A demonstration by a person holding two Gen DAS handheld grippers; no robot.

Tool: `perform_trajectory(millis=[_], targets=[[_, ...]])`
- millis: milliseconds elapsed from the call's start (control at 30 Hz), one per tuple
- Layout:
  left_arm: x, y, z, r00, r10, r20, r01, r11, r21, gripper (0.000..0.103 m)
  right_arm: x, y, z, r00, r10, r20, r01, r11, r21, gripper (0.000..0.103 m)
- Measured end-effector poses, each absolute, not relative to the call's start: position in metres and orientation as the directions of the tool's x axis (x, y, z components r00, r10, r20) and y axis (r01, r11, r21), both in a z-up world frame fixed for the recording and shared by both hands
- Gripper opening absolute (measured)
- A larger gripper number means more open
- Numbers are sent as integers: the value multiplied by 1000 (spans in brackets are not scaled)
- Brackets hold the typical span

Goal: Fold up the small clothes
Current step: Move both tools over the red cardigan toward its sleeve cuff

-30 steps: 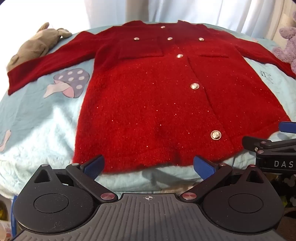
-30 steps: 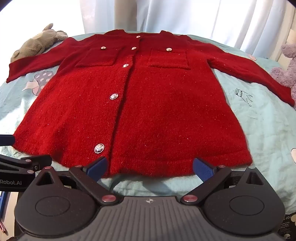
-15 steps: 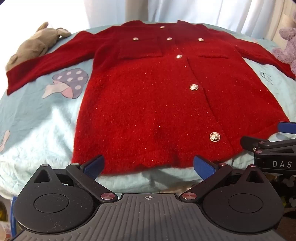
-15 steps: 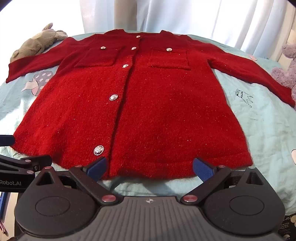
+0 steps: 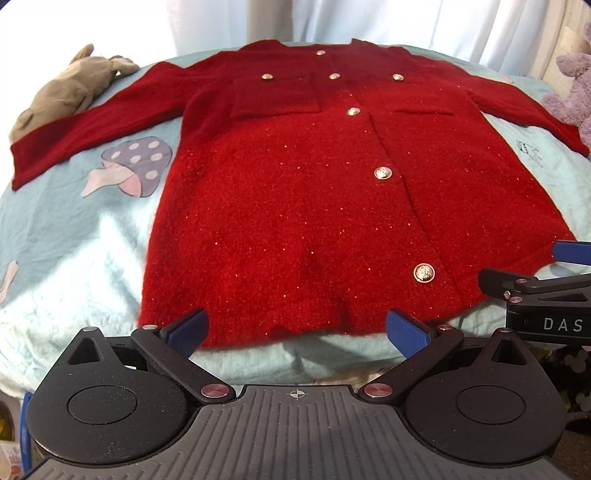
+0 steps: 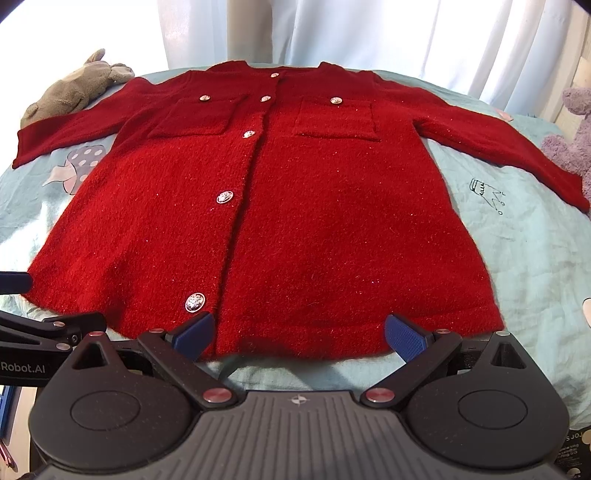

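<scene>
A small red knit cardigan [image 5: 295, 206] with gold buttons and two chest pockets lies flat, front up, sleeves spread, on a pale blue bed cover [image 5: 92, 258]. It also shows in the right wrist view [image 6: 314, 229]. My left gripper [image 5: 297, 326] is open and empty at the left part of the hem, blue pads just over its edge. My right gripper [image 6: 299, 334] is open and empty at the right part of the hem. Each gripper shows at the edge of the other's view.
A grey plush toy [image 5: 66, 88] lies at the far left by the left sleeve cuff. A purple plush toy [image 6: 572, 136] sits at the far right by the right sleeve. White curtains [image 6: 332, 33] hang behind the bed. Mushroom print [image 5: 129, 166] marks the cover.
Both grippers have crept slightly forward toward the hem; the cardigan has not moved and both stay open.
</scene>
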State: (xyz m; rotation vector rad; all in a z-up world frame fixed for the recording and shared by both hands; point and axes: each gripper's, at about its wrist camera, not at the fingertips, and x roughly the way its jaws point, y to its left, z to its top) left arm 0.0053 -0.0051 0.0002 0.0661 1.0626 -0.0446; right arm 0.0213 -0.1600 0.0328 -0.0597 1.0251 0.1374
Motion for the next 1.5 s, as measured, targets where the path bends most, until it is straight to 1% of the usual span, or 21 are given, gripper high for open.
perform_trajectory(millis=[1500], targets=[[14,-12,2,474,-7,-881,67,997,28,103,26,-169,34,522,94,-848,-122,992,34,99]])
